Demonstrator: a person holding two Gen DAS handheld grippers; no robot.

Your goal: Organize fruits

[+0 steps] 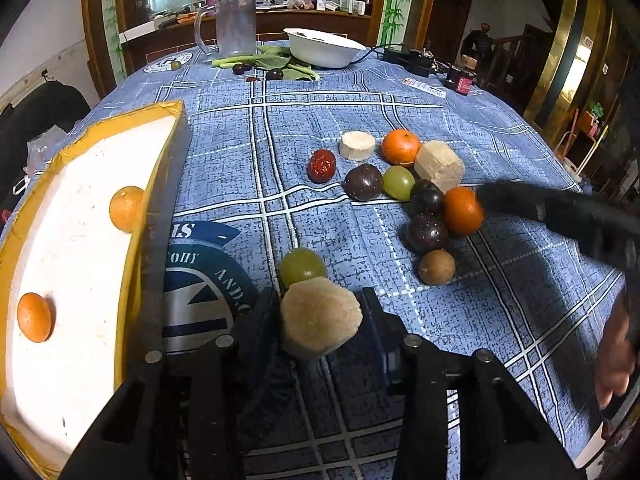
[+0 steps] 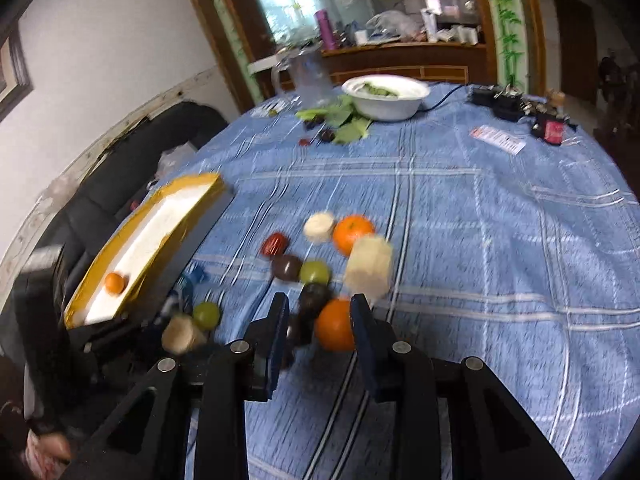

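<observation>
Left gripper (image 1: 320, 322): pinching a tan cut chunk (image 1: 318, 320), pads pressed on both its sides, chunk upright between the black fingers (image 1: 260, 320). Directly at 12 o'clock from the chunk, touching or nearly touching it: a green grape (image 1: 302, 266) on the blue plaid tablecloth (image 1: 320, 120). At 9 o'clock: yellow-rimmed white tray (image 1: 80, 248) holding two small oranges (image 1: 127, 208), well apart from each other. At 1 o'clock: fruit cluster comprising a red date (image 1: 321, 165), pale round slice (image 1: 357, 145), mandarin (image 1: 401, 146), large tan block (image 1: 439, 166), dark plum (image 1: 363, 182), second green grape (image 1: 399, 182), two further dark plums (image 1: 426, 232), brown longan (image 1: 437, 267). Right gripper (image 2: 318, 326): seen in the left wrist view entering from 3 o'clock, tip against an orange (image 1: 462, 211) at the cluster's edge. In the right wrist view, heavily blurred: jaws spread to either side of that orange, right pad touching or nearly touching it, left pad apart from it with a dark plum in between; firm grip cannot be confirmed. Far edge at 12 o'clock: white bowl (image 1: 326, 50), clear jug (image 1: 234, 24), green leaves (image 1: 276, 64). A hand (image 1: 616, 356) visible at the 4 o'clock margin.
</observation>
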